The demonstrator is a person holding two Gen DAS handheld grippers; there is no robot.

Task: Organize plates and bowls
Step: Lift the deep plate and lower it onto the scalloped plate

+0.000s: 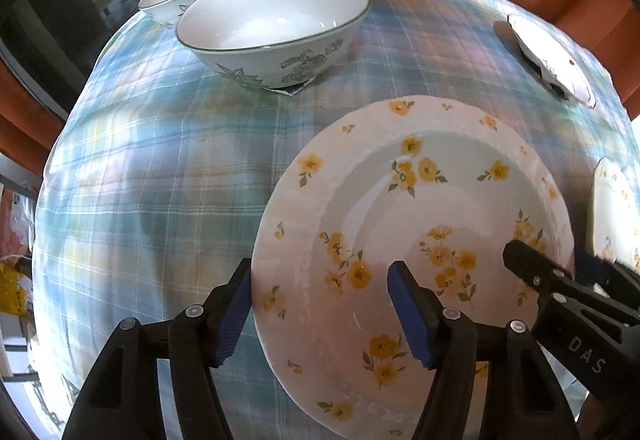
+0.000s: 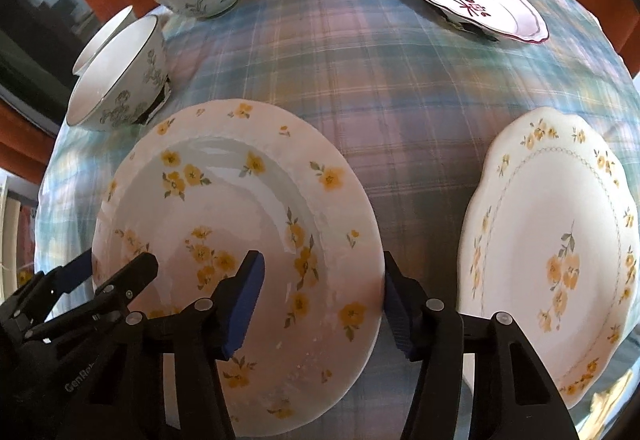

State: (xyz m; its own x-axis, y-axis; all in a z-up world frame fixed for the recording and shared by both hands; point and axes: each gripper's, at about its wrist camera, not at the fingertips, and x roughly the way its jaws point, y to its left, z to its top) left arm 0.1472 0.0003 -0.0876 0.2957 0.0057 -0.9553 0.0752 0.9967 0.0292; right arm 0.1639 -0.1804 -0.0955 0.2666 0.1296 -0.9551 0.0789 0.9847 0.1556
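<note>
Checked tablecloth (image 2: 360, 88) bears three bowls (image 1: 276, 28) and three plates (image 2: 240, 260).

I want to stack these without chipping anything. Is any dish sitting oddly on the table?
Yes. The front bowl rests on a dark scrap under its foot, and the red-rimmed plate sits tilted on something dark, its near edge raised off the cloth. Nothing looks chipped or spilled.

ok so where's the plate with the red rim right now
The red-rimmed plate sits at the far right of the checked tablecloth in the right wrist view, beyond the scalloped flower plate, apart from the bowls at far left.
</note>
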